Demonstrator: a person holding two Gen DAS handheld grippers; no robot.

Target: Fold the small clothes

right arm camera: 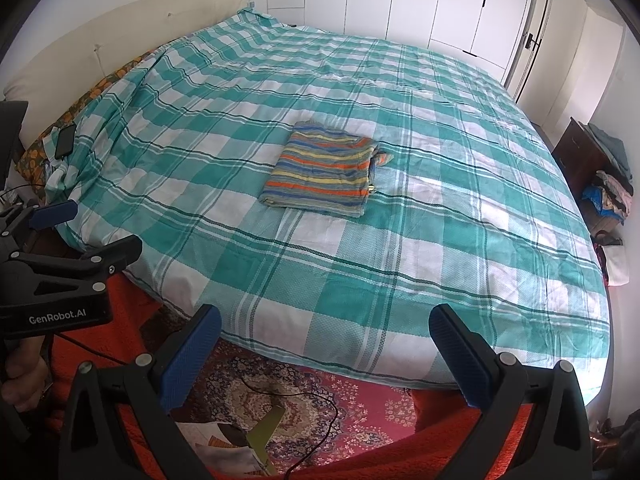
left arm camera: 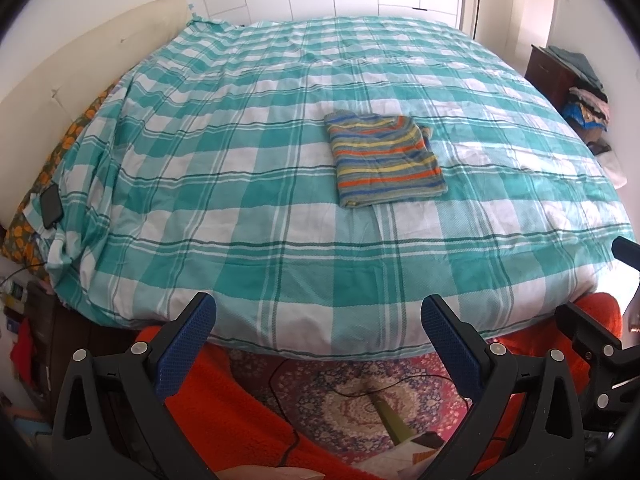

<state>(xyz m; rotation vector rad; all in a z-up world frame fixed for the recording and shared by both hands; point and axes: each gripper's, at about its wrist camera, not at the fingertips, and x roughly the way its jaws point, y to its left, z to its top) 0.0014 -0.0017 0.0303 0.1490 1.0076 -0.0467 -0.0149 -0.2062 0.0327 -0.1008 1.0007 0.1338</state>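
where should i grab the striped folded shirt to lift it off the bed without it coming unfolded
Judging by its pose, take the striped shirt at its near edge, coming in low from the foot of the bed. There the layers lie stacked flat. Its right side looks looser, with a bit of fabric sticking out, so avoid that. Both grippers, left and right, are open and empty.

A folded shirt point(left arm camera: 387, 159) lies on the bed point(left arm camera: 248, 184), near its middle.

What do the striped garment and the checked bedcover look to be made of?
Striped garment: soft knit, probably cotton jersey; matte, limp, finely creased, edges lying flat. Checked bedcover: woven fabric, likely cotton; a fine textured weave shows near the front edge, with wrinkles and no sheen.
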